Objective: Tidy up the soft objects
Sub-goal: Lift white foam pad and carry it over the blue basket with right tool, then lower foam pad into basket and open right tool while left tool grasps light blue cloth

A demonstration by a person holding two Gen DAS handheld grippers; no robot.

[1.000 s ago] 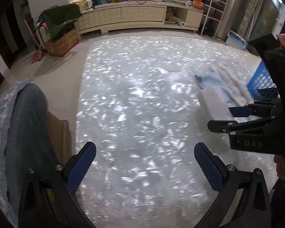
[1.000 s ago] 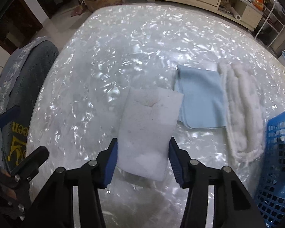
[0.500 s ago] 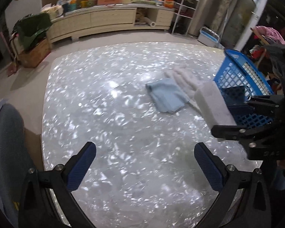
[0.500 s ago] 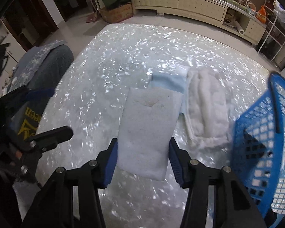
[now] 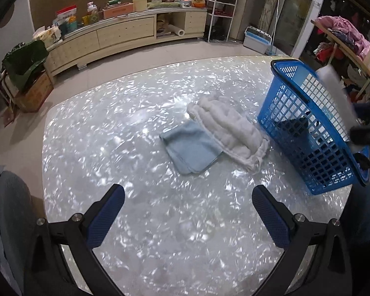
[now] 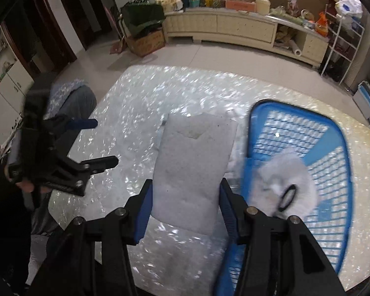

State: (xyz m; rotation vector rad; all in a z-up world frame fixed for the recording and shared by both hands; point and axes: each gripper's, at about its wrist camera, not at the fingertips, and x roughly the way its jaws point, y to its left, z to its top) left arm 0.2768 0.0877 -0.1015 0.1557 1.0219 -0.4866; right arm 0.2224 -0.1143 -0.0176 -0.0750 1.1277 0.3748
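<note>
Right gripper (image 6: 185, 212) clamped on the near end of a white foam pad (image 6: 193, 165), held off the pearly table (image 6: 140, 93); pad juts forward from the fingers. Blue basket (image 6: 333, 128) just right of the claw, white fluffy item (image 6: 288, 175) inside. Left gripper (image 5: 188, 214) jaws wide apart, holding nothing, above the table. Ahead of it: light blue cloth (image 5: 191, 146), a white fluffy towel (image 5: 230, 135) overlapping its right edge, basket beyond to the right.
</note>
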